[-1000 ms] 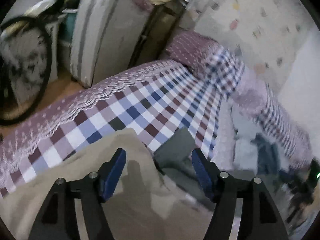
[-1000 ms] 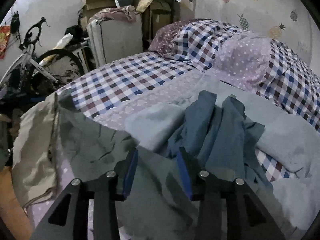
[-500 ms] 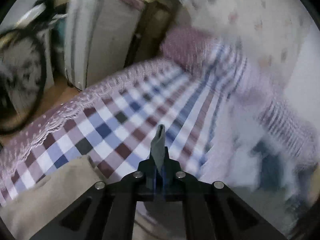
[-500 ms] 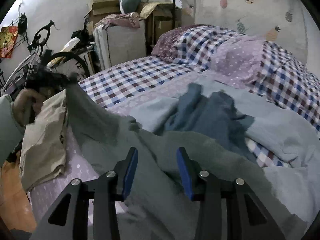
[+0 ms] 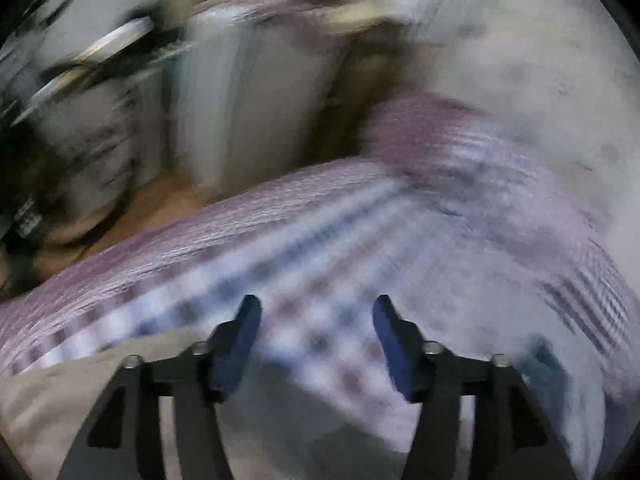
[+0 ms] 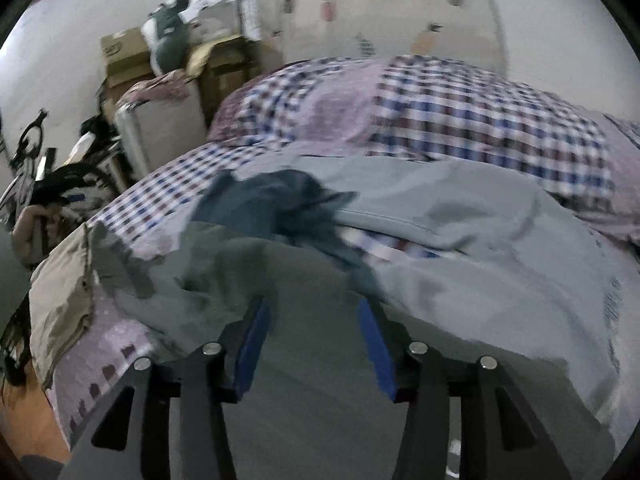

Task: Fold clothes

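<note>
A dark grey garment (image 6: 224, 280) lies spread over the near part of the bed, running under my right gripper (image 6: 314, 312), which stands open above it with nothing between its blue pads. A blue garment (image 6: 272, 204) lies crumpled just beyond, beside a light grey cloth (image 6: 460, 220). A beige garment (image 6: 60, 300) hangs at the bed's left edge. The left wrist view is badly blurred. My left gripper (image 5: 316, 320) is open and empty over the checked sheet (image 5: 320, 248), with the beige garment (image 5: 80, 392) at lower left and a grey cloth (image 5: 320, 412) below the fingers.
Checked and dotted pillows (image 6: 440, 104) sit at the head of the bed against a pineapple-print wall. A striped grey suitcase (image 6: 160, 128), cardboard boxes (image 6: 124, 52) and a bicycle (image 6: 36, 160) stand left of the bed. A person's hand (image 6: 32, 224) shows at the far left.
My left gripper, shut on a fold of grey cloth half a second ago, has opened and let it go; that view now swings fast. The right gripper stayed open and tilted up.
</note>
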`<state>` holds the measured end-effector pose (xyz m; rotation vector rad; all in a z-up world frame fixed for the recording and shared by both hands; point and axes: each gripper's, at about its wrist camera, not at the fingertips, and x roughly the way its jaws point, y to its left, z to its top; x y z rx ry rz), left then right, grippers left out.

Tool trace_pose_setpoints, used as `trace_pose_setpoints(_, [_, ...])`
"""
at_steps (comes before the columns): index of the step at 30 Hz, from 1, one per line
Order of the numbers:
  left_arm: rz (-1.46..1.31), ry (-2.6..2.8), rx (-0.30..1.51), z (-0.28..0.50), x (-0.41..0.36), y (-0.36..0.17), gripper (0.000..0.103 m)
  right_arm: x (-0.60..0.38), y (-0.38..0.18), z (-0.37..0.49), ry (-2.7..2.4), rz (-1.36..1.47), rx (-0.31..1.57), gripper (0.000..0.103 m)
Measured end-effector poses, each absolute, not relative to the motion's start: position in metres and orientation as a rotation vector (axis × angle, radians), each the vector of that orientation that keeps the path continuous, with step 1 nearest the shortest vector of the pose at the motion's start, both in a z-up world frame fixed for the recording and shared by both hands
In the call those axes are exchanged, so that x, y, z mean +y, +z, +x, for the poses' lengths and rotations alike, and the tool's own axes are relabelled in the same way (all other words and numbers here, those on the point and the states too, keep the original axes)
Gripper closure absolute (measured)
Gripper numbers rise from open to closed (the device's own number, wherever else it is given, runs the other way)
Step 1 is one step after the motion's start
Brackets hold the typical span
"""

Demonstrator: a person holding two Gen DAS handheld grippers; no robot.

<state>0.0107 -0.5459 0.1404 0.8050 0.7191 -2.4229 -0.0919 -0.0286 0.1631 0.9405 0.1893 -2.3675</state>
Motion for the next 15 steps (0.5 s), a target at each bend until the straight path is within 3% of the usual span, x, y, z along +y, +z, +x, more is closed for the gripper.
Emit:
trace_pose_setpoints(5, [0.942,-2.994,0.315,-0.059,-0.385,0.172,0.034,0.023,0.156,-0.093,-2.421,0.972,0.140,0.049])
trace_pose_setpoints(8, [1.146,-3.154,-0.142,-0.087,-0.281,0.151,0.034,0.035,0.151,-0.090,-2.420,0.981,0.132,0.049])
trace_pose_setpoints(12, [1.311,-3.057,-0.483,-0.117,-0.233,0.108,0.035,0.043,0.150,-0.082,-2.401,0.971,0.122,0.049])
trace_pose_setpoints(13, [1.337,-3.029,-0.484,-0.123,-0.232,0.101,0.037,0.045,0.149,-0.080,-2.396,0.968,0.120,0.049])
trace_pose_setpoints(15, [1.377,-2.964,-0.424,-0.130,-0.235,0.084,0.059,0.043,0.147,-0.080,-2.384,0.966,0.127,0.049])
